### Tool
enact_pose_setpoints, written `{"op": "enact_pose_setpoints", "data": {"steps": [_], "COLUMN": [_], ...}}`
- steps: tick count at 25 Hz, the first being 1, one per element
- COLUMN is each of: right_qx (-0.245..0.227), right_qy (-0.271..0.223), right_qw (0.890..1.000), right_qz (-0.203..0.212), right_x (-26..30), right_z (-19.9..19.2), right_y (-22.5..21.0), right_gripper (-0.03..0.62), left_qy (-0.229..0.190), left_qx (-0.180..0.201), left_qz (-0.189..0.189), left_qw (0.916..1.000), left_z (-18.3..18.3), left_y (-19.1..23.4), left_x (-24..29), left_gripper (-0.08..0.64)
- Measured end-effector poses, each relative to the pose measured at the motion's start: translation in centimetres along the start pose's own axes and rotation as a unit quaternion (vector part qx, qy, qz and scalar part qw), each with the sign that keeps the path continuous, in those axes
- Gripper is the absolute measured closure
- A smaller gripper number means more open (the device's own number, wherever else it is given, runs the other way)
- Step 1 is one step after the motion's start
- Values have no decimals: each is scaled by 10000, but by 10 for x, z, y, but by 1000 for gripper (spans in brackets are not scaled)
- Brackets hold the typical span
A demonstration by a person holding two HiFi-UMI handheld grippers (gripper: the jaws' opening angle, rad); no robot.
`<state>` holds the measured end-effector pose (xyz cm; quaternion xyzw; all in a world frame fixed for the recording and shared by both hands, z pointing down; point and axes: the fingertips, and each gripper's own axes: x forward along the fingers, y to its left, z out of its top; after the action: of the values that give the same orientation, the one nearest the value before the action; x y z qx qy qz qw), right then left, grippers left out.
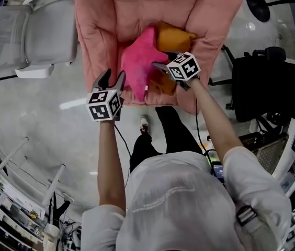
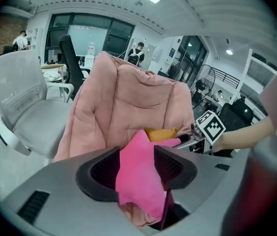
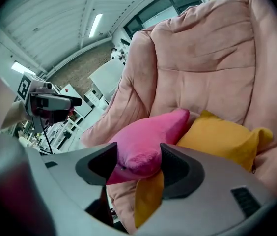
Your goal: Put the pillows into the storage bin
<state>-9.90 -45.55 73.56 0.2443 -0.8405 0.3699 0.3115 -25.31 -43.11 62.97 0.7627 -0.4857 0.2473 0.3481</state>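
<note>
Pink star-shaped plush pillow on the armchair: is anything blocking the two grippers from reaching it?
Nothing visible does. The pink star-shaped plush pillow shows straight between the parted jaws of the left gripper and right gripper; the orange plush pillow lies behind it.

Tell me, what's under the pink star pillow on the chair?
An orange pillow pokes out from under the pink pillow, and both lie on the pink chair. The orange pillow's middle is covered, so anything else beneath is hidden.
</note>
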Motion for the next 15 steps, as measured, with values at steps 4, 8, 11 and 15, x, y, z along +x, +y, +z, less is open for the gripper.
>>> {"op": "enact_pose_setpoints", "data": {"steps": [4, 8, 11, 15], "right_qx": [-58, -40, -153, -564], "right_qy": [81, -189, -448, -631], "right_qw": [9999, 9998, 9988, 9957], "right_qz": [-60, -73, -107, -374], "right_x": [-2, -11, -24, -48], "right_z": [1, 14, 30, 47], "right_y": [4, 18, 35, 54], "right_gripper": [353, 382, 394, 405], "left_qy": [-13, -82, -169, -358], "left_qx": [-56, -55, -21, 133], "left_qz": [103, 164, 196, 167], "left_qw": [9999, 9998, 9997, 9991], "left_z": [-7, -11, -8, 2], "left_y": [5, 9, 11, 8], "left_x": [-14, -27, -40, -59], "left_gripper": [325, 325, 325, 325]}}
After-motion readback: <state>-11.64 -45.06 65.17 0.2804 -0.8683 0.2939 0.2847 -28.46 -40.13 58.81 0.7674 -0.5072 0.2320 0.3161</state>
